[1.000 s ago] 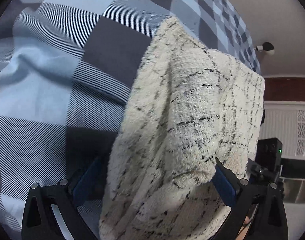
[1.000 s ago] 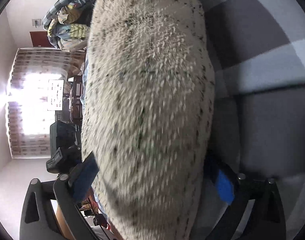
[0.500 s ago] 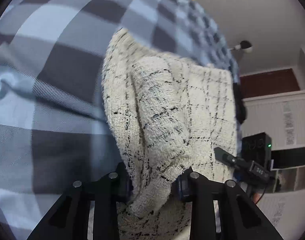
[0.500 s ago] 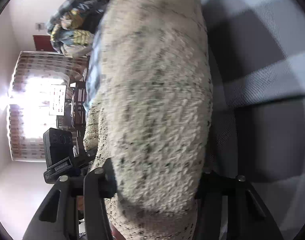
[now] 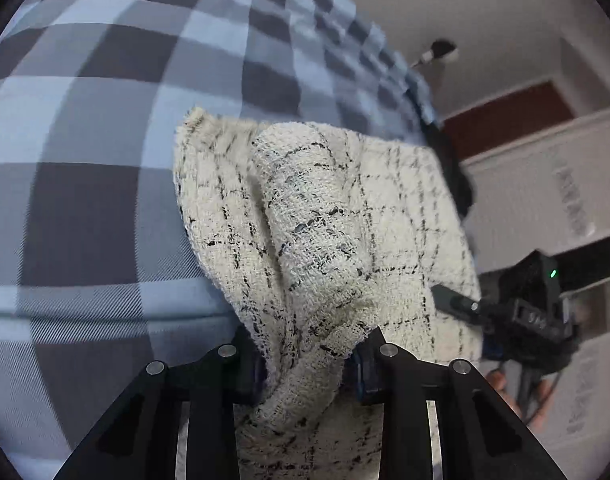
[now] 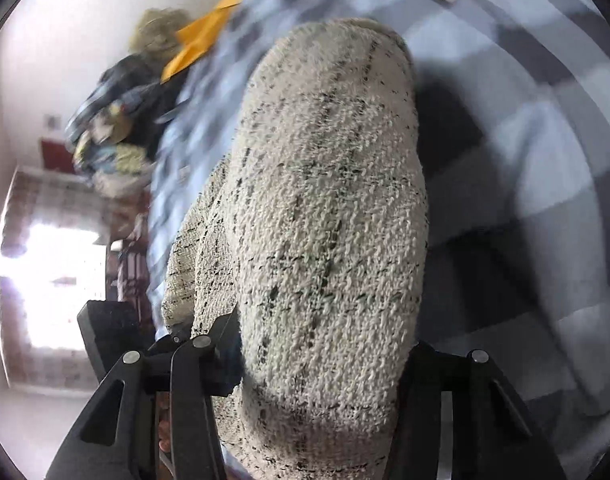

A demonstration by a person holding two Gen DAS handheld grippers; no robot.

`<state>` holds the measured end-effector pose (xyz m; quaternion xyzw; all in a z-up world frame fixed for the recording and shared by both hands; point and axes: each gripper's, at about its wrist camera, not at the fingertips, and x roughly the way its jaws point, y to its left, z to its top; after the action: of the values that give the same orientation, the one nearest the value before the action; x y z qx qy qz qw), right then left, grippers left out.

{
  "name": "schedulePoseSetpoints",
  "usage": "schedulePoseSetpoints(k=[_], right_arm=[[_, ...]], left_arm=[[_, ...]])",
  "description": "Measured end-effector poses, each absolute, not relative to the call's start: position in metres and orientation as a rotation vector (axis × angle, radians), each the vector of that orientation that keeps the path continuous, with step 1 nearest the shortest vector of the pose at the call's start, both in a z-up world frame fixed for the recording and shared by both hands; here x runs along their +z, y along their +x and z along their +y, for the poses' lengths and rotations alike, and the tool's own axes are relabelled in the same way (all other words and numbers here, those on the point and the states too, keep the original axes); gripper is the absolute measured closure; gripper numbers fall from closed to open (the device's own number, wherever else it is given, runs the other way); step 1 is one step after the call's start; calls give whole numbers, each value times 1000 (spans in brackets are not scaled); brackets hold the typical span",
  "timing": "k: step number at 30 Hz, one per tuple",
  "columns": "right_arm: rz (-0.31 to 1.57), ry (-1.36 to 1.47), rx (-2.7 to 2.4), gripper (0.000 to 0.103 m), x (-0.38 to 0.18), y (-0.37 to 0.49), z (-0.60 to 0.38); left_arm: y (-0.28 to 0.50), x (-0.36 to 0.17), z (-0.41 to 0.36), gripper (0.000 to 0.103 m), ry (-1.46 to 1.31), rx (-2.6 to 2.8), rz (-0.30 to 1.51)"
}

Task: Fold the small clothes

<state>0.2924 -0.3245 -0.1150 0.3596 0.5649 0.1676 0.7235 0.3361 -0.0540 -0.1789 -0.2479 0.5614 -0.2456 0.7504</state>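
Note:
A cream knit garment with thin black check lines (image 5: 329, 220) hangs over the blue-grey checked bedspread (image 5: 85, 152). My left gripper (image 5: 307, 360) is shut on a bunched fold at its near edge. In the right wrist view the same garment (image 6: 329, 208) bulges up between the fingers, and my right gripper (image 6: 321, 364) is shut on it. The other gripper shows in the left wrist view (image 5: 521, 312) at the garment's right edge. The garment hides the fingertips in both views.
The checked bedspread (image 6: 525, 128) fills the area under the garment. A pile of mixed clothes (image 6: 117, 120) and an orange item (image 6: 201, 40) lie at the bed's far end. A bright window (image 6: 53, 280) and white wall panels (image 5: 545, 184) stand beyond the bed.
Both grippers went from wide open around the garment to shut on it. The garment has lifted off the bedspread and bunched, and both views have swung toward the far end of the bed.

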Motion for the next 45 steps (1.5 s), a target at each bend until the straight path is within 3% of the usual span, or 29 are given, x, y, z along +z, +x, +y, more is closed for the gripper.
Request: schedulePoseSetpoints(k=[4,8,11,12,17,20,23,31,36,41,45], right_arm=[[1296,884,335,58,-153,297,-335],[1282,942,355,55,-141,290,-339],[1264,883,310,51,-120,275,-335],[1262,857,283,49,-112,273,-333],[1231,786,151,47,-70,250,-331],[1151,693,79,44,-30,210,-343],[1064,560,6,23,6,157,-348],[1024,151,-39,23,62,91,-307],[1072,141,93,23,44,74,-283],[1068,-2,0,23,17,60,-275],[934,-48,-58,23,4,53,-275]], left_arm=[[347,-190,-59,71,-551,-527,1258],[328,-173,-47,63,-489,-461,1262],[304,-134,-54,42,-203,-344,1167],[292,-118,-54,25,-114,-297,1123],[228,-55,-43,3,166,-144,942],[182,-31,-34,1,283,-74,886],[146,-18,-23,1,336,-135,836],[81,6,9,0,135,-138,737],[75,2,-2,0,124,-183,754],[66,-1,-15,0,191,-163,660],[70,-12,-25,0,251,-158,683]])
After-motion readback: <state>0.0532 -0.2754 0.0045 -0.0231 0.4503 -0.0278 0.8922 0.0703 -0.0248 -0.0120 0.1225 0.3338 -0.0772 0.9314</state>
